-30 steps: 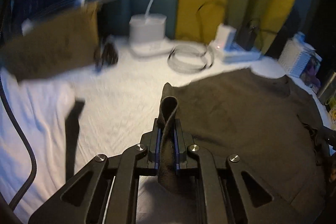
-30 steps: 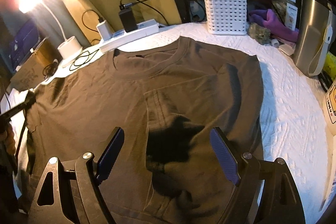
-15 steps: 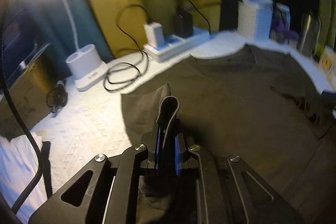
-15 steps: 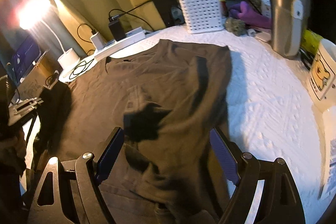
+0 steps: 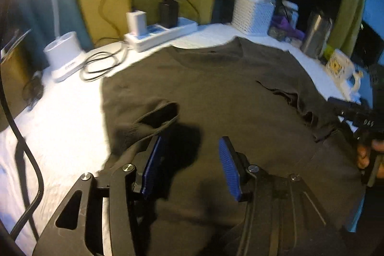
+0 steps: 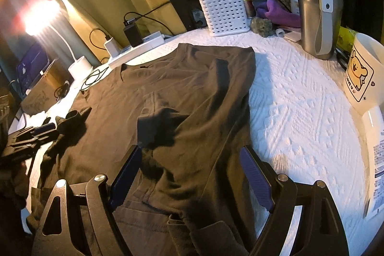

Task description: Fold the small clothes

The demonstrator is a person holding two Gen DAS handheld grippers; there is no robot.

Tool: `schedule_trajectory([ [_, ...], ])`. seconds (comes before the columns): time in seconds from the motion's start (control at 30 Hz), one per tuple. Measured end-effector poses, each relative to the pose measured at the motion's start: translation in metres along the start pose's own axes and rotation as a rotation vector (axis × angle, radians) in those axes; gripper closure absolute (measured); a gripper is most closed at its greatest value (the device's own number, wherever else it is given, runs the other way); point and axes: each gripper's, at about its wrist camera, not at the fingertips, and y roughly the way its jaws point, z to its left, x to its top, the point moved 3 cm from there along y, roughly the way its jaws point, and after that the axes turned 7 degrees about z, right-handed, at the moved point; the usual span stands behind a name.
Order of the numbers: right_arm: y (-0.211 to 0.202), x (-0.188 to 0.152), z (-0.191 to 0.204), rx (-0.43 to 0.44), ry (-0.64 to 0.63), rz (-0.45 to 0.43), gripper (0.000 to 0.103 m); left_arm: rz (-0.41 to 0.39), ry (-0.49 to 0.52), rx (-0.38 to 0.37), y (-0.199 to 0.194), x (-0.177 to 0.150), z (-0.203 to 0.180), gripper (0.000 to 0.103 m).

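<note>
A dark brown T-shirt (image 5: 216, 92) lies on the white textured cover (image 6: 300, 107), neckline toward the back; it also shows in the right wrist view (image 6: 187, 92). Both side parts are folded in over the middle. My left gripper (image 5: 189, 167) is open just above the shirt's left side; the released sleeve fold (image 5: 158, 114) lies loosely beside its left finger. My right gripper (image 6: 192, 179) is open and empty over the shirt's lower right part. The left gripper also shows in the right wrist view (image 6: 36, 133), at the left edge.
Along the back stand a white lamp base (image 5: 64, 56), a coiled black cable (image 5: 100, 64), a power strip with chargers (image 5: 160, 32) and a white basket (image 6: 225, 11). At the right are a steel tumbler (image 6: 316, 13) and a bear mug (image 6: 362, 71).
My left gripper carried the sleeve fold rightward over the shirt, then opened and let it go. The right gripper stayed open and drifted toward the shirt's right side.
</note>
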Motion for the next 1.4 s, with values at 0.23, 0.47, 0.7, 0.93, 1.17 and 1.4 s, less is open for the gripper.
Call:
schedule_trajectory([
  [0.23,0.006,-0.002,0.01,0.003,-0.019,0.017,0.018,-0.04,-0.125,0.079,-0.014,-0.005,0.049,0.037],
  [0.47,0.006,-0.002,0.019,-0.002,-0.038,0.025,0.018,0.012,-0.118,0.03,0.026,-0.009,0.07,0.037],
  [0.7,0.006,-0.001,0.017,-0.024,-0.03,0.033,0.018,-0.019,-0.065,-0.029,0.031,-0.002,0.063,0.037],
  [0.93,0.007,-0.002,0.024,-0.019,-0.043,0.039,0.018,0.066,-0.027,-0.15,0.049,0.012,0.044,0.037],
  [1.17,0.006,-0.005,0.015,-0.028,-0.012,0.04,0.018,0.114,0.067,-0.317,0.041,0.01,-0.014,0.037],
  [1.4,0.002,-0.008,0.014,-0.02,-0.016,0.032,0.018,0.138,0.143,-0.357,0.018,0.002,-0.049,0.037],
])
